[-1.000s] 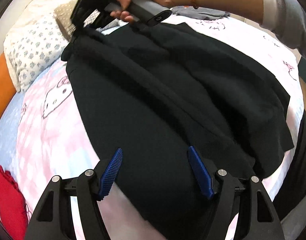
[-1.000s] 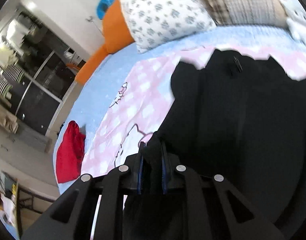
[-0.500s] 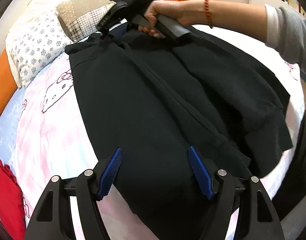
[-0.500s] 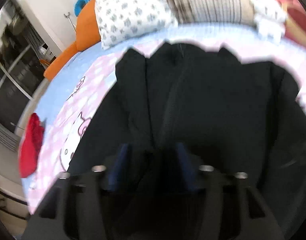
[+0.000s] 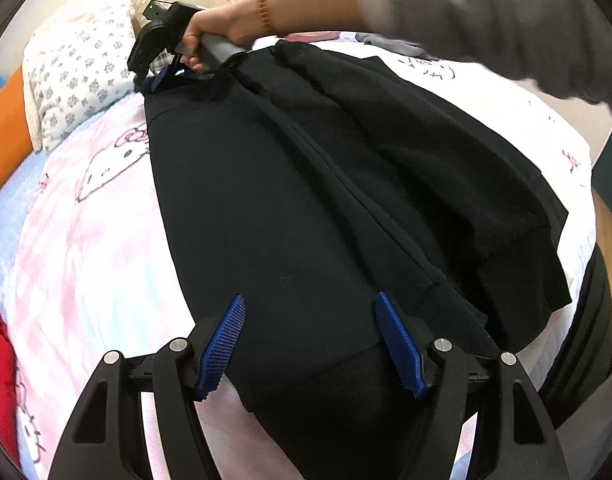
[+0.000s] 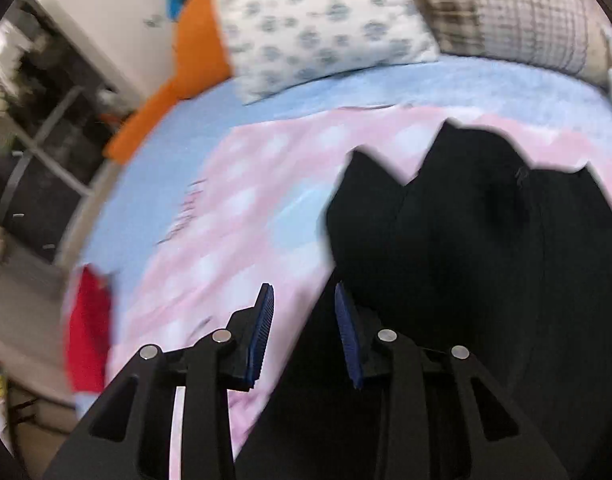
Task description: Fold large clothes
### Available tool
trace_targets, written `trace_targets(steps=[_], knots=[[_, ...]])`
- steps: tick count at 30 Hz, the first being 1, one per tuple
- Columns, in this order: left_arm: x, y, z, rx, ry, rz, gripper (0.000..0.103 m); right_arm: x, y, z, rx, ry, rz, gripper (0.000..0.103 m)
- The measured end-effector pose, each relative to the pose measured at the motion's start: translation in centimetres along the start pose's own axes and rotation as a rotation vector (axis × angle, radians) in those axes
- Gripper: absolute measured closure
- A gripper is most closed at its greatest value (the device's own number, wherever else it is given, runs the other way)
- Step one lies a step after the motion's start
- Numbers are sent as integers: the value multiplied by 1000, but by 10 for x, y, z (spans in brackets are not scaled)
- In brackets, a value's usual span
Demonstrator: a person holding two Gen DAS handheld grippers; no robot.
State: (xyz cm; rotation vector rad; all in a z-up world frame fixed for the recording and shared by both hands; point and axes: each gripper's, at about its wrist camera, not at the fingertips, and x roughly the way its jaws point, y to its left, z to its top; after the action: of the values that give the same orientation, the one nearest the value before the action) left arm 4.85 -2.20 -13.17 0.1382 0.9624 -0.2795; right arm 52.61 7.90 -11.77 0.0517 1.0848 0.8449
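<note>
Left wrist: 1 black garment, 2 claws; left claw apart, right claw apart, just closing.

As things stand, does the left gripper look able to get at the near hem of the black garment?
Probably yes. The left gripper stands open right over the hem of the black garment, nothing lies between them, and the right gripper works at the far end.

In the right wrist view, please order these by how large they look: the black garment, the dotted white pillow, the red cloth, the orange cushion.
1. black garment
2. dotted white pillow
3. and 4. orange cushion and red cloth: they look alike, so no ranking; fisheye and blur make it unsure.
</note>
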Motion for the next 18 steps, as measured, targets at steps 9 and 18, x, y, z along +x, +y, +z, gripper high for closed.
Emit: trace_targets(steps=[9, 18], knots=[[10, 14, 9, -28, -5, -27, 31, 9, -42, 21, 133, -116, -52, 73], [9, 13, 21, -32, 34, 9, 30, -189, -67, -17, 39, -199, -55, 35]])
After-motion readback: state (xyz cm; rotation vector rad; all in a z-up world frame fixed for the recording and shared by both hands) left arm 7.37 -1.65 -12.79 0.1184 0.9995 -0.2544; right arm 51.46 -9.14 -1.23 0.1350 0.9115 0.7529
